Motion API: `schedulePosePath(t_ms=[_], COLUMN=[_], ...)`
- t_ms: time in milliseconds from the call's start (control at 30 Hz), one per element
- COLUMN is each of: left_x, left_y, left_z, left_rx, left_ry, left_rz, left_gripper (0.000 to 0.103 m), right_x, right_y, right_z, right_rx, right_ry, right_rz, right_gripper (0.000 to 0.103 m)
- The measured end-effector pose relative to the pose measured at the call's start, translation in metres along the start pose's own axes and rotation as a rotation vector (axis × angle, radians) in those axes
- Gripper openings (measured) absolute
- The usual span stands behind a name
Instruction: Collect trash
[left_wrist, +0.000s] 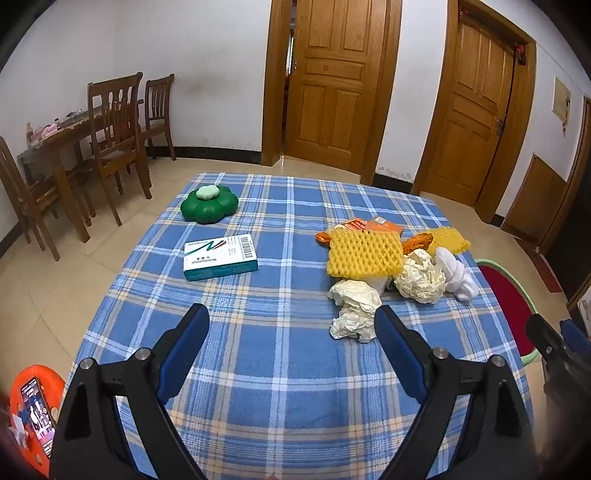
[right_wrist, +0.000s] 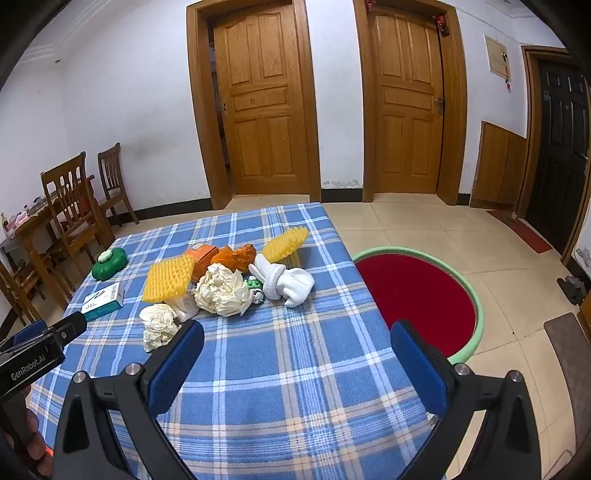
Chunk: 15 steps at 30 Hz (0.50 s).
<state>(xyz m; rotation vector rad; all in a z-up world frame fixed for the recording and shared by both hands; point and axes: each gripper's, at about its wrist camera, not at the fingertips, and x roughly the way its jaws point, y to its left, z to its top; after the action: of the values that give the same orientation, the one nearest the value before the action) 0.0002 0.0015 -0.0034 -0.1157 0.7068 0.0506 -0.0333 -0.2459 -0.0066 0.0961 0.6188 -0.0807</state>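
A pile of trash lies on the blue plaid tablecloth (left_wrist: 273, 354): crumpled cream paper (left_wrist: 355, 309) (right_wrist: 160, 324), a bigger paper ball (left_wrist: 420, 276) (right_wrist: 222, 291), yellow foam nets (left_wrist: 364, 253) (right_wrist: 168, 277), orange wrappers (left_wrist: 373, 224) (right_wrist: 236, 257) and a white sock (left_wrist: 458, 275) (right_wrist: 291, 282). A red basin with a green rim (right_wrist: 417, 295) (left_wrist: 508, 295) stands on the floor right of the table. My left gripper (left_wrist: 291, 317) is open and empty, above the cloth, just left of the near paper. My right gripper (right_wrist: 297, 334) is open and empty over the table's right edge.
A green flower-shaped box (left_wrist: 209, 205) and a white-teal carton (left_wrist: 219, 255) lie at the table's left. A wooden dining table with chairs (left_wrist: 110, 140) stands far left. An orange stool with a phone (left_wrist: 35, 402) is at lower left. Two wooden doors (right_wrist: 266, 107) are behind.
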Motion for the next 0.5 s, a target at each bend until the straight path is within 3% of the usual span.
schedulePosePath(t_ms=[500], left_x=[0.0003], left_y=[-0.0008], left_z=[-0.0008], left_rx=[0.000], left_ry=[-0.001], left_rz=[0.000], left_gripper=[0.091], right_x=[0.0001], right_y=[0.0006], right_z=[0.0000], right_rx=[0.000], right_ry=[0.004], right_rz=[0.000], right_gripper=[0.103])
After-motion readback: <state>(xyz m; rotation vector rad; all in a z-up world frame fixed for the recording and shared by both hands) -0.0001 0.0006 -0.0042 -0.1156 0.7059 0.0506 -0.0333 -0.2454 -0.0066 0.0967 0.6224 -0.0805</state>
